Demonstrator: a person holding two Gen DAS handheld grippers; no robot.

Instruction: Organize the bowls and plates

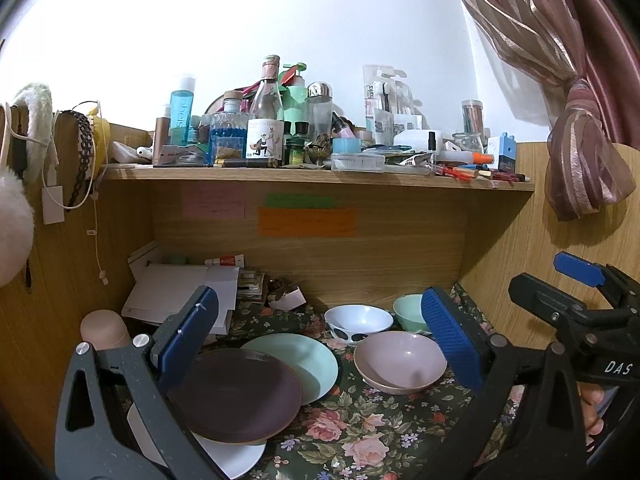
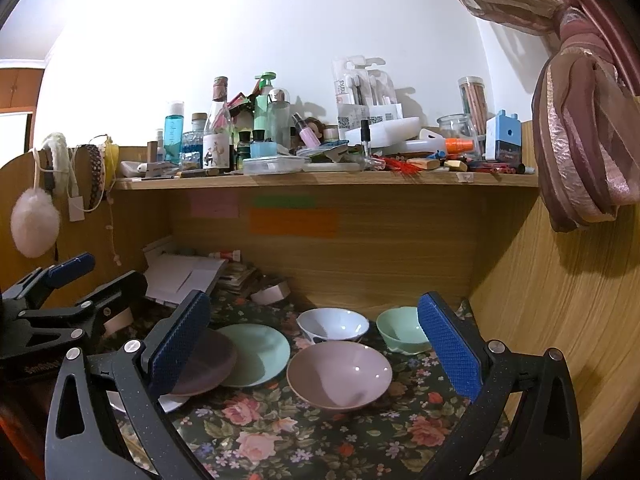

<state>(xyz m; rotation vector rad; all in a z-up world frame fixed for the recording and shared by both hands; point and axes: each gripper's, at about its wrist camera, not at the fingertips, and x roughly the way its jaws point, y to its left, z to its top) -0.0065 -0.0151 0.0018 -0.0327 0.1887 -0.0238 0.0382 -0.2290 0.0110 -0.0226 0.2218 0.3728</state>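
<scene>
Six dishes lie on the flowered cloth (image 2: 320,440) under the shelf (image 2: 320,180): three plates overlapped at the left and three bowls loose at the right; none is held, and both grippers hover above the near edge with their fingers spread wide and nothing between them. The plates lean on one another rather than sitting square: a brown plate (image 1: 236,396) rests partly on a green plate (image 1: 304,360) and partly on a white plate (image 1: 232,460) beneath its near rim. The bowls are a pink bowl (image 2: 340,374) nearest, a white bowl (image 2: 332,324) with dark spots behind it and a green bowl (image 2: 400,334) at the back right, each just beside the next. My judgement is that stacking has yet to begin; the right gripper (image 2: 316,344) is aimed best at the pink bowl, so it should come down over the rim, one finger inside and one outside, and close gently, since a glazed wall may slip; the left gripper (image 1: 320,340) should take the brown plate by its raised edge and lift before sliding, lest it drag the green one. From the left wrist the white plate shows plainly, and so does a person's fingers (image 1: 592,408) on the other tool's handle; from the right wrist that plate is a sliver, but the green bowl shows almost whole.
</scene>
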